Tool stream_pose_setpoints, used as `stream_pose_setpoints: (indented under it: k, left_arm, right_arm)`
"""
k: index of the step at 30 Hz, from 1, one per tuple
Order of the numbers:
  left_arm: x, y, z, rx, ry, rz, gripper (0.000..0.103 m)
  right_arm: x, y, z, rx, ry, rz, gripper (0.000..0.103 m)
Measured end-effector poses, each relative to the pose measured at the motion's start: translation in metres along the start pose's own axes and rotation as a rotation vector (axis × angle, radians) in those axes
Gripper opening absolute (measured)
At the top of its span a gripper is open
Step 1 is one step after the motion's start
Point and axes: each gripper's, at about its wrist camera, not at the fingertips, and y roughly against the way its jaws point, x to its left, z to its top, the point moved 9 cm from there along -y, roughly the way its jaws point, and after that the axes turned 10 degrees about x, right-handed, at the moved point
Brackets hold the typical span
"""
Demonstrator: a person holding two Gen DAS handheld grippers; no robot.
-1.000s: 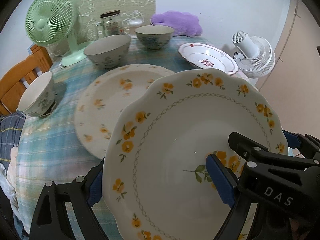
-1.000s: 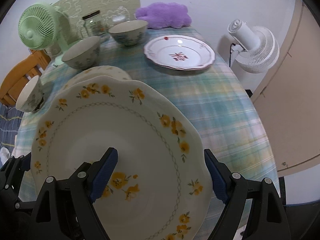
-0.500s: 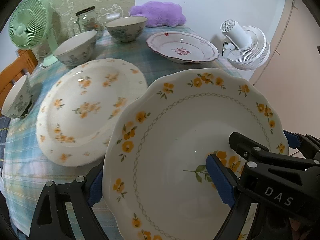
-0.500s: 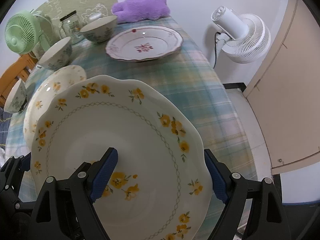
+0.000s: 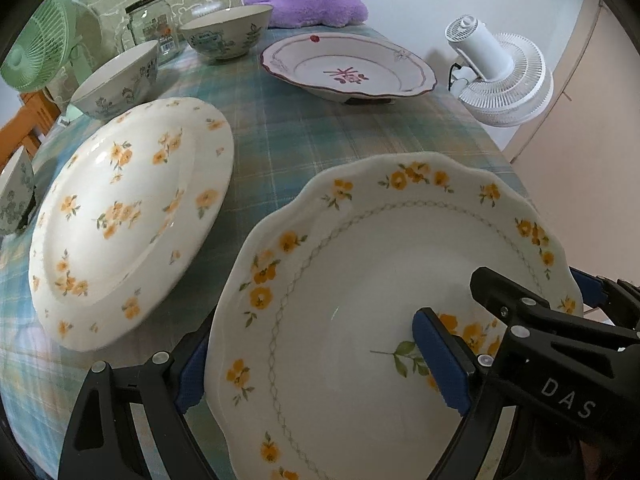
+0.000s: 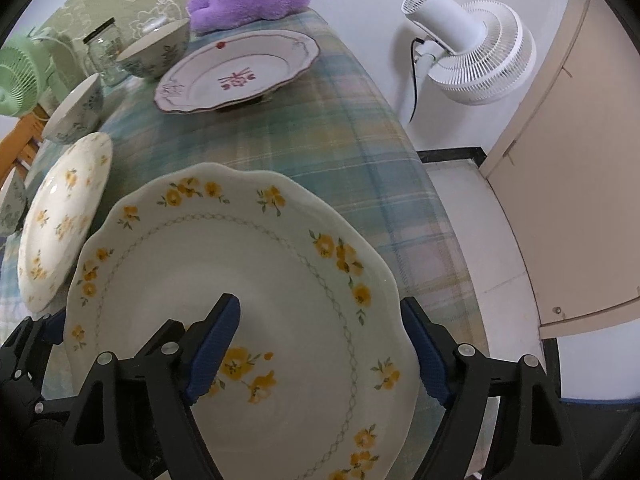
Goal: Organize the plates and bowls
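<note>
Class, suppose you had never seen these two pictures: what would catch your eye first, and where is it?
The scalloped plate with yellow flowers fills the foreground, gripped at opposite rims by the left gripper and right gripper, whose jaws are closing on it. Beside it on the checked tablecloth lies a second flowered plate, and farther back a red-patterned plate.

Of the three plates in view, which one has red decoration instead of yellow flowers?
The white scalloped plate with a dark red rim line and red flower motif, standing far back near the purple plush cushion. The other two carry yellow flowers.
</note>
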Motion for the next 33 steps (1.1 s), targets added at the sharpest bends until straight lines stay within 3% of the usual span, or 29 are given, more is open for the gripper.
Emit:
stream_pose_setpoints:
  k: [14, 26, 33]
  left_arm:
    - [0.006, -0.004, 0.013, 0.009, 0.052, 0.02, 0.093]
    - [0.012, 0.029, 0.005, -0.042, 0.015, 0.021, 0.094]
    - [0.028, 0.058, 0.003, -0.078, -0.004, 0.027, 0.094]
  right_arm:
    - [0.004, -0.004, 0.021, -0.028, 0.037, 0.021, 0.083]
    - [0.006, 0.026, 0.012, -0.07, 0.053, -0.003, 0.085]
    - [0.021, 0.052, 0.004, -0.089, 0.037, 0.044, 0.085]
